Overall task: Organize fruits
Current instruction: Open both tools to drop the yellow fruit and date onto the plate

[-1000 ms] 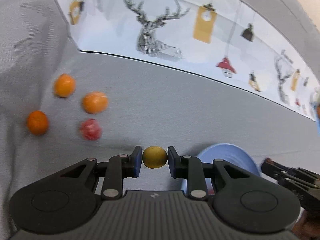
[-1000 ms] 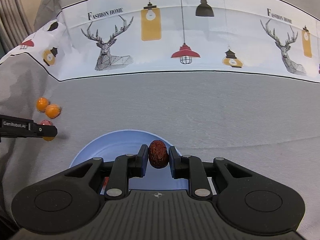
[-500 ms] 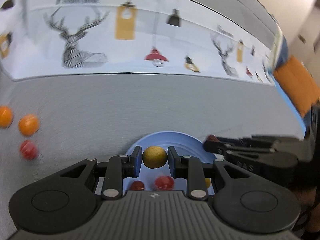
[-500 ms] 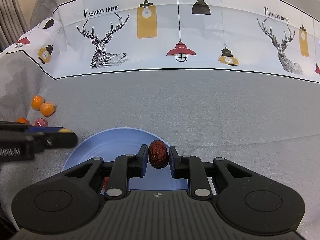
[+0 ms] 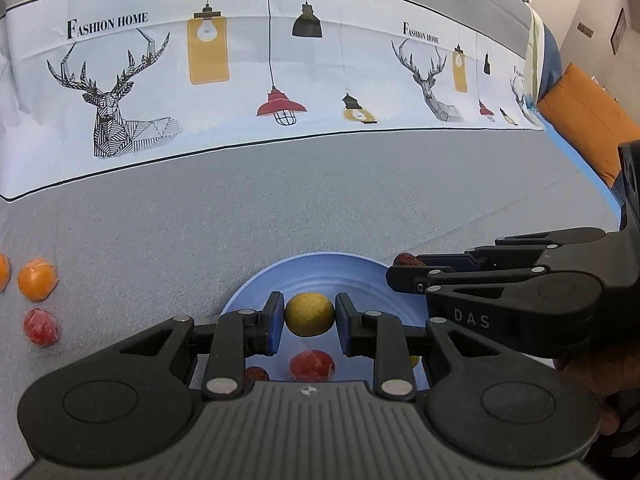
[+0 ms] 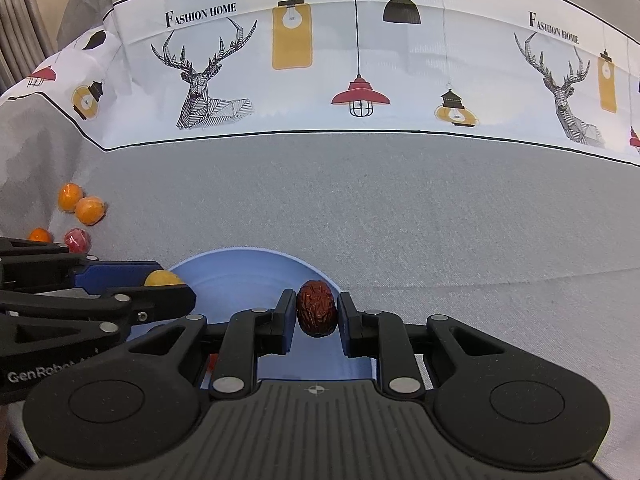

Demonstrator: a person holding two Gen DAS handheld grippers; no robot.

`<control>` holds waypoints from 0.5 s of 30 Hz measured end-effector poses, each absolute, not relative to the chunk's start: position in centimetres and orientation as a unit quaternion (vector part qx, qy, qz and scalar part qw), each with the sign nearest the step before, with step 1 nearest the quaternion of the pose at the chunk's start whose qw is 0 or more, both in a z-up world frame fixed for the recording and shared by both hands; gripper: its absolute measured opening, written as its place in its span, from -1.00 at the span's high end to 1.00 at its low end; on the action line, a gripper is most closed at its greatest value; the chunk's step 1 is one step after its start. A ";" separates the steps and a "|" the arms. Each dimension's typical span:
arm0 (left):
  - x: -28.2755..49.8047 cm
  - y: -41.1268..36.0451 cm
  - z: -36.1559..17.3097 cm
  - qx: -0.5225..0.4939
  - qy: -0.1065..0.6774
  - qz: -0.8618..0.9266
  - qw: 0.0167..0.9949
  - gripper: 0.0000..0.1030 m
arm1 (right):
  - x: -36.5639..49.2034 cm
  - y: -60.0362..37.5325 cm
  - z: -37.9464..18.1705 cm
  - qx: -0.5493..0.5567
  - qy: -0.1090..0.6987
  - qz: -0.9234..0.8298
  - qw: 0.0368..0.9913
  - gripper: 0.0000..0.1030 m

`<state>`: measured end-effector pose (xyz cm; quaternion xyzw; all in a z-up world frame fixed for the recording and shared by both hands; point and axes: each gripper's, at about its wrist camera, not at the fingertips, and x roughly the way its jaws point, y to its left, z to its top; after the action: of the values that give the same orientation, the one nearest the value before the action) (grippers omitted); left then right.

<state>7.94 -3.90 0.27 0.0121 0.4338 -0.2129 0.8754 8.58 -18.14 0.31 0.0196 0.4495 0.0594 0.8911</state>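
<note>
Left gripper point(image 5: 309, 314) clamps a yellow fruit point(image 5: 309, 314), right gripper point(image 6: 316, 313) a red date point(image 6: 316, 308), both at frame centre over the blue plate point(image 5: 320, 270); lower before releasing to prevent rolling.

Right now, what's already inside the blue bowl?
In the blue bowl: a red fruit, a dark red one and a sliver of yellow beside the left gripper. The gripper body covers the near part.

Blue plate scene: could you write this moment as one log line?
left gripper: shut on yellow fruit | right gripper: shut on red date | both over blue plate | next, likely: release
</note>
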 end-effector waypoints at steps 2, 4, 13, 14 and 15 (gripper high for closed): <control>8.0 -4.2 0.2 0.014 0.433 -0.213 0.876 0.42 | 8.6 -18.1 0.3 0.019 0.450 0.061 0.891 0.55; 7.9 -4.3 0.2 0.015 0.432 -0.214 0.876 0.42 | 8.6 -18.1 0.3 0.018 0.450 0.061 0.891 0.55; 8.0 -5.0 0.0 0.021 0.429 -0.217 0.876 0.42 | 8.6 -18.2 0.2 0.016 0.453 0.058 0.890 0.55; 8.0 -5.0 0.0 0.021 0.429 -0.217 0.876 0.42 | 8.6 -18.2 0.2 0.017 0.452 0.059 0.890 0.56; 8.1 -5.0 0.0 0.021 0.429 -0.217 0.877 0.42 | 8.6 -18.2 0.2 0.016 0.452 0.059 0.890 0.55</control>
<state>8.06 -5.01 -0.02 0.0208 0.4290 -0.2173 0.8765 8.60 -18.18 0.18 0.0163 0.4523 0.0590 0.8897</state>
